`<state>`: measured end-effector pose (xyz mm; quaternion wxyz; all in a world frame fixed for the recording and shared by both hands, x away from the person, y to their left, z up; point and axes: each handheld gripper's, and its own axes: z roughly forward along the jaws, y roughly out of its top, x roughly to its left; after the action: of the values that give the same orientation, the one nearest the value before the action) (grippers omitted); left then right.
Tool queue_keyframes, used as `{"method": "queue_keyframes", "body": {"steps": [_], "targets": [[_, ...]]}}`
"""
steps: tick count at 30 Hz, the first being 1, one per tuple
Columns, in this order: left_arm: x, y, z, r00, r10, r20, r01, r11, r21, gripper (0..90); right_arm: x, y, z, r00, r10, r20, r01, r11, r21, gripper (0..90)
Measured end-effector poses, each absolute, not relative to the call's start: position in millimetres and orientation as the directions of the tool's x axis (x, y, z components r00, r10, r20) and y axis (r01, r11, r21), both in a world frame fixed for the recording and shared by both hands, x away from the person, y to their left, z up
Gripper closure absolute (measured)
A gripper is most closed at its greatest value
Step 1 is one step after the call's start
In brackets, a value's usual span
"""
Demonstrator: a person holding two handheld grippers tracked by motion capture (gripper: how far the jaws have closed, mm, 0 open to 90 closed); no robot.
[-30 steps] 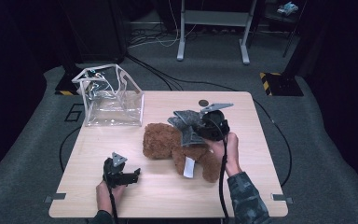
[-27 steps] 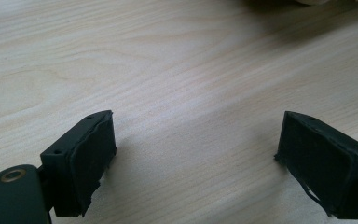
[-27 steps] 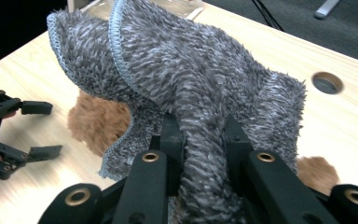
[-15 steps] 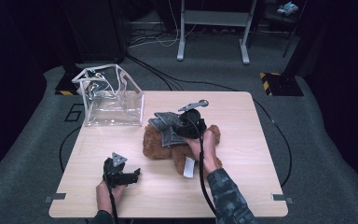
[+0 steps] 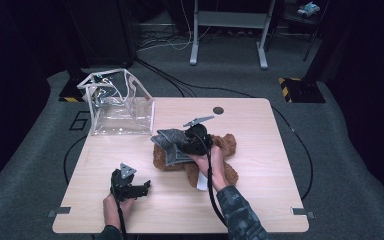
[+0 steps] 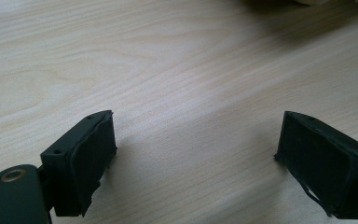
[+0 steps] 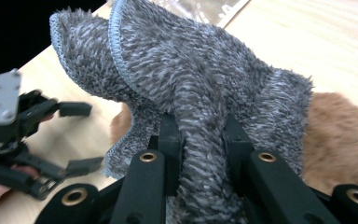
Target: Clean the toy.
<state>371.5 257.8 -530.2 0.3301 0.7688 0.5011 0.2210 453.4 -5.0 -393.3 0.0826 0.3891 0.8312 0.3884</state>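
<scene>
High view, left to right: a clear plastic bag (image 5: pixel 121 106) stands at the upper left of the wooden table (image 5: pixel 275 150), its mouth open. Lower left of centre, the left gripper (image 5: pixel 141 187) rests near the table's front edge in the person's hand, jaws spread wide with nothing between them; the left gripper view confirms bare tabletop between its two black pads (image 6: pixel 91 161). At frame centre, the right gripper (image 5: pixel 177 146) is clamped on a grey fluffy cloth (image 5: pixel 170 145), which hangs over a brown plush toy (image 5: pixel 225 150) lying on the table just right of centre. In the right gripper view, a fold of the grey fluffy cloth (image 7: pixel 200 102) is pinched between the jaws at bottom centre, the brown plush toy (image 7: pixel 340 140) shows at the right edge, and the left gripper (image 7: pixel 81 135) sits open at the far left.
</scene>
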Motion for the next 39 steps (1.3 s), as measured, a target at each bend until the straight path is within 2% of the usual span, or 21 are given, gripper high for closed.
{"method": "queue_keyframes", "body": {"steps": [5, 24, 27, 32, 39], "targets": [[371.7, 257.9, -530.1, 0.402, 0.916, 0.01, 0.624, -0.281, 0.729, 11.2, 443.5, -0.6, -402.5, -0.715, 0.682, 0.154, 0.564, 0.432, 0.704, 74.8], [371.8, 257.4, -530.6, 0.394, 0.919, 0.007, 0.621, -0.272, 0.735, 11.2, 412.4, 4.8, -459.5, -0.729, 0.641, 0.242, 0.634, 0.498, 0.591, 74.7], [371.8, 257.4, -530.6, 0.394, 0.919, 0.007, 0.621, -0.272, 0.735, 11.2, 410.4, 0.5, -450.5, -0.739, 0.632, 0.232, 0.613, 0.489, 0.62, 74.8], [371.6, 257.5, -530.5, 0.397, 0.918, 0.005, 0.624, -0.274, 0.732, 11.2, 409.5, -10.2, -411.0, -0.737, 0.647, 0.194, 0.567, 0.437, 0.698, 74.9], [371.8, 257.9, -530.3, 0.401, 0.916, 0.012, 0.622, -0.282, 0.731, 11.2, 433.0, -19.9, -367.2, -0.695, 0.709, 0.118, 0.515, 0.377, 0.77, 74.9]]}}
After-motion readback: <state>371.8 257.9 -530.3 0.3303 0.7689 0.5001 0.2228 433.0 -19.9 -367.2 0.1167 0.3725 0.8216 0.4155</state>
